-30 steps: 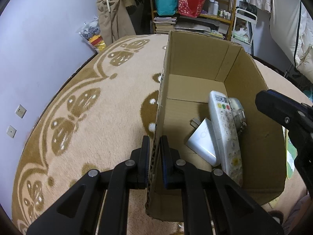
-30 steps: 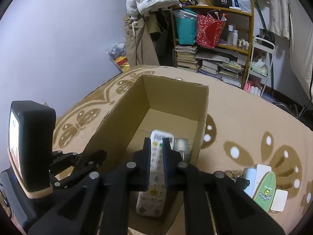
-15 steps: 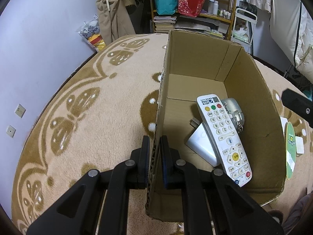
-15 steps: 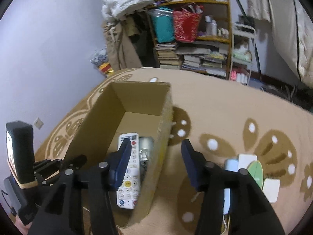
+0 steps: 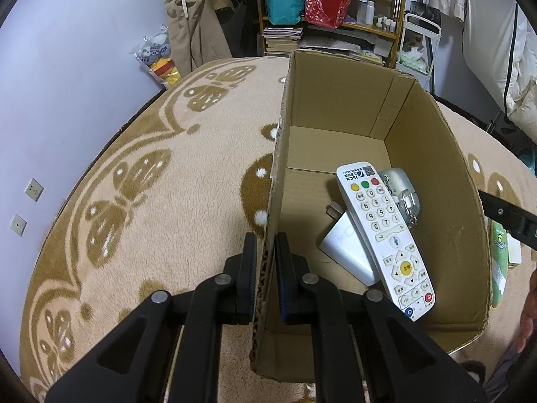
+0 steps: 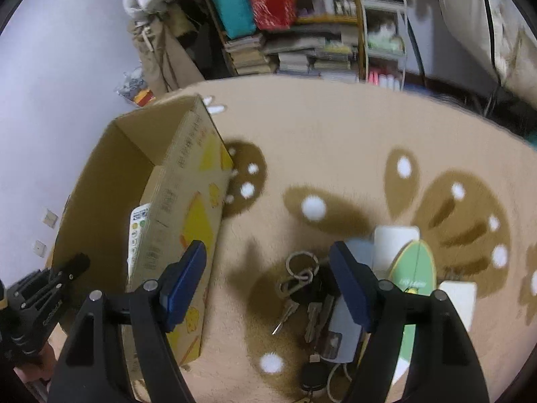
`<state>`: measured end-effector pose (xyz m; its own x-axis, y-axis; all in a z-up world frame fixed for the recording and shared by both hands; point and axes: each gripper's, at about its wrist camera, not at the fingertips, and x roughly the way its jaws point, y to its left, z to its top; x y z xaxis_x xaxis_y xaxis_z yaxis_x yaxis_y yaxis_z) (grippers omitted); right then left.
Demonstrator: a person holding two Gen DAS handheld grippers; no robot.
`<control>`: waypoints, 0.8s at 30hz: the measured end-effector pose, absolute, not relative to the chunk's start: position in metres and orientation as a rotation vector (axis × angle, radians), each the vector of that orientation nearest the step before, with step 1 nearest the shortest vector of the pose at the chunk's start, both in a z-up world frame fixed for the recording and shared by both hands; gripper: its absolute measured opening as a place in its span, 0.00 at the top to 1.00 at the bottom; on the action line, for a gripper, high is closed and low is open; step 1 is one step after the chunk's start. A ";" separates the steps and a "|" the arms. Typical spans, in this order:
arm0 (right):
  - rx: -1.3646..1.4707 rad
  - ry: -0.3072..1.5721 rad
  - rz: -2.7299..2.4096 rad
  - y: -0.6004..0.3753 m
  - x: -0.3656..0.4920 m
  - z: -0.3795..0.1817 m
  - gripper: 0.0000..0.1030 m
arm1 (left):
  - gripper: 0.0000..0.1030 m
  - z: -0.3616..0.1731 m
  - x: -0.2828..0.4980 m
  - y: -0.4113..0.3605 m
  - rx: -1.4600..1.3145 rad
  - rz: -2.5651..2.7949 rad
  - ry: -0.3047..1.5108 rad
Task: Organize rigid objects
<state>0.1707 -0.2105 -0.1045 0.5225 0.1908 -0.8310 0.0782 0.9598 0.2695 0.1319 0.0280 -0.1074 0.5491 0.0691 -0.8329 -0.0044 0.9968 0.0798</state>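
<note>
White remote (image 5: 384,235) in cardboard box (image 5: 339,100)

Remote (image 5: 384,235) dropped in box (image 5: 339,100), right hand-held gripper (image 6: 268,288) opened, over keys (image 6: 303,288)

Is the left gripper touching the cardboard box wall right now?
Touching. The left wrist view shows the left gripper shut on the cardboard box wall, both pads pressed against it.

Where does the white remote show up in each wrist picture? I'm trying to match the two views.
Left wrist view: the remote lies inside the cardboard box, right of centre, leaning on a white charger.
Right wrist view: only the remote's top end peeks over the box wall, left of centre.
Shared landmark: the red bag on the shelf.
</note>
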 end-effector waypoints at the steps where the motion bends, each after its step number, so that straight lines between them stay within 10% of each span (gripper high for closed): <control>1: 0.310 1.032 0.073 -0.213 0.172 -0.107 0.22 | 0.90 -0.108 0.132 0.027 0.071 0.043 0.988; 24: 0.280 1.162 0.049 -0.206 0.192 -0.160 0.40 | 0.89 -0.109 0.130 0.025 0.075 0.047 0.990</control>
<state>0.1919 -0.2058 -0.1602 0.4003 0.1823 -0.8981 0.1059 0.9642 0.2429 0.1304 0.0255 -0.1089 0.5478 0.0738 -0.8333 -0.0052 0.9964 0.0848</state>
